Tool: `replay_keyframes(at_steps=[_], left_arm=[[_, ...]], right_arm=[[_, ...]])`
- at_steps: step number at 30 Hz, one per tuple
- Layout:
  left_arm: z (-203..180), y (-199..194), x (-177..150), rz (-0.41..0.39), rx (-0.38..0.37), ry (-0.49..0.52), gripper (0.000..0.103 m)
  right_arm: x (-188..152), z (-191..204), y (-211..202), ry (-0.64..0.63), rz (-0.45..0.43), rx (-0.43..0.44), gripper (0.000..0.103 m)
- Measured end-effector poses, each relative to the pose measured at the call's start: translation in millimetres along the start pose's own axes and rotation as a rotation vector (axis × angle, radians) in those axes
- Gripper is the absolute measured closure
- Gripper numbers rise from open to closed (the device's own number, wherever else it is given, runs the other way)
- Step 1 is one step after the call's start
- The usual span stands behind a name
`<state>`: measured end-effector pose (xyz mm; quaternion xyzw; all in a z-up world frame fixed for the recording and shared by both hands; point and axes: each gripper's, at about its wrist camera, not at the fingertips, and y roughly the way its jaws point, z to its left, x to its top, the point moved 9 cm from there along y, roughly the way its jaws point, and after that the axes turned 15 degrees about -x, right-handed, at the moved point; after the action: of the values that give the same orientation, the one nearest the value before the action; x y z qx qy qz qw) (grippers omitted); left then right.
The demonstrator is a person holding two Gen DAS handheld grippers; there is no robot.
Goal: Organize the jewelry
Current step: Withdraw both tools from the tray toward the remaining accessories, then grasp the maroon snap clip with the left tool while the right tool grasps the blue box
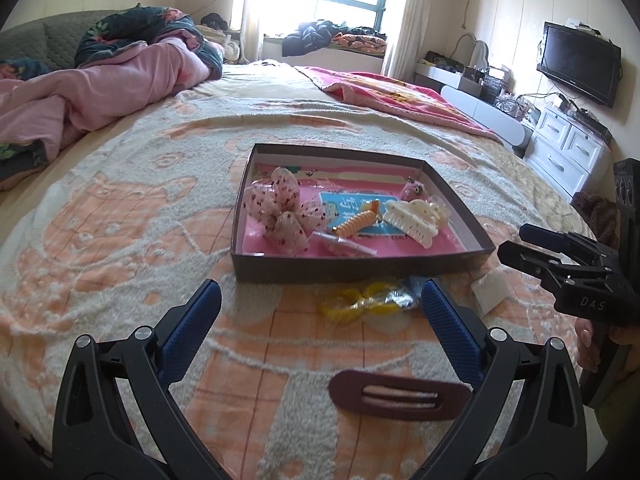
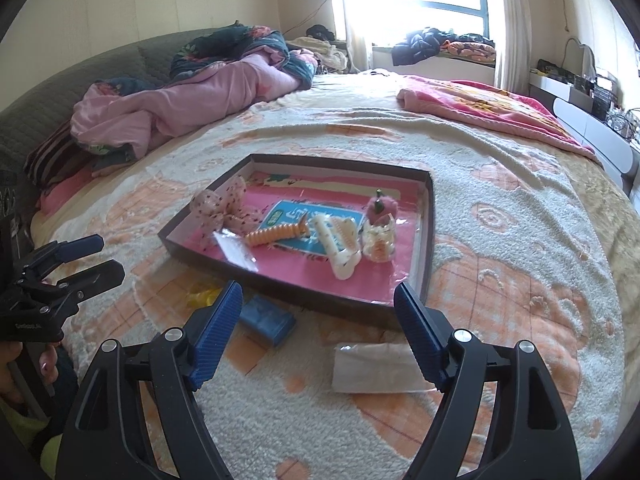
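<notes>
A shallow dark box (image 1: 360,268) (image 2: 431,232) with a pink lining lies on the bed. It holds a spotted bow (image 1: 280,208), an orange spiral tie (image 1: 356,224), a cream claw clip (image 1: 412,220) (image 2: 340,248) and a pink plush piece (image 2: 380,206). In front of the box lie yellow rings (image 1: 360,304), a blue case (image 2: 266,320), a white packet (image 2: 376,368) and a brown oval clip (image 1: 400,396). My left gripper (image 1: 320,292) (image 2: 106,258) hovers open near the rings. My right gripper (image 2: 319,292) (image 1: 518,242) stands open above the packet, holding nothing.
The bed carries a cream and orange towel blanket (image 1: 120,240). A pink quilt (image 1: 100,92) is heaped at the far left, and a pink blanket (image 1: 400,92) lies at the far right. White drawers (image 1: 568,148) and a wall screen (image 1: 580,64) stand beyond the bed's right edge.
</notes>
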<state>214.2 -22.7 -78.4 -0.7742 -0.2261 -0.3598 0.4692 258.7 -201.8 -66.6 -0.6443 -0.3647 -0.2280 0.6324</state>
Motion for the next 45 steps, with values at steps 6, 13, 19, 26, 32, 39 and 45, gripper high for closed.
replay_keyframes(at_steps=[6, 13, 19, 26, 32, 39, 45], left_arm=[[-2.2, -4.8, -12.4, 0.017, -0.003, -0.004, 0.011], [-8.2, -3.7, -28.8, 0.056, -0.019, -0.025, 0.011], [-18.3, 1.4, -49.1, 0.122, -0.055, -0.058, 0.011], [-27.2, 10.5, -69.3, 0.201, -0.093, -0.112, 0.011], [-34.4, 17.3, -86.4, 0.265, -0.175, -0.193, 0.011], [-42.2, 27.9, -90.6, 0.298, -0.253, -0.289, 0.019], [-47.6, 42.2, -84.4, 0.311, -0.245, -0.3, 0.019]], right_arm=[[-7.1, 9.8, -2.2, -0.027, 0.002, 0.015, 0.027], [-14.8, 14.0, 0.6, -0.044, 0.018, 0.027, 0.027], [-19.2, 17.2, 3.5, -0.062, 0.022, 0.038, 0.027], [-24.3, 19.9, 13.1, -0.083, 0.04, 0.062, 0.027], [-29.9, 27.4, 22.0, -0.125, 0.062, 0.104, 0.028], [-36.3, 38.5, 41.6, -0.184, 0.118, 0.172, 0.041], [-38.3, 47.9, 56.1, -0.213, 0.15, 0.226, 0.049]])
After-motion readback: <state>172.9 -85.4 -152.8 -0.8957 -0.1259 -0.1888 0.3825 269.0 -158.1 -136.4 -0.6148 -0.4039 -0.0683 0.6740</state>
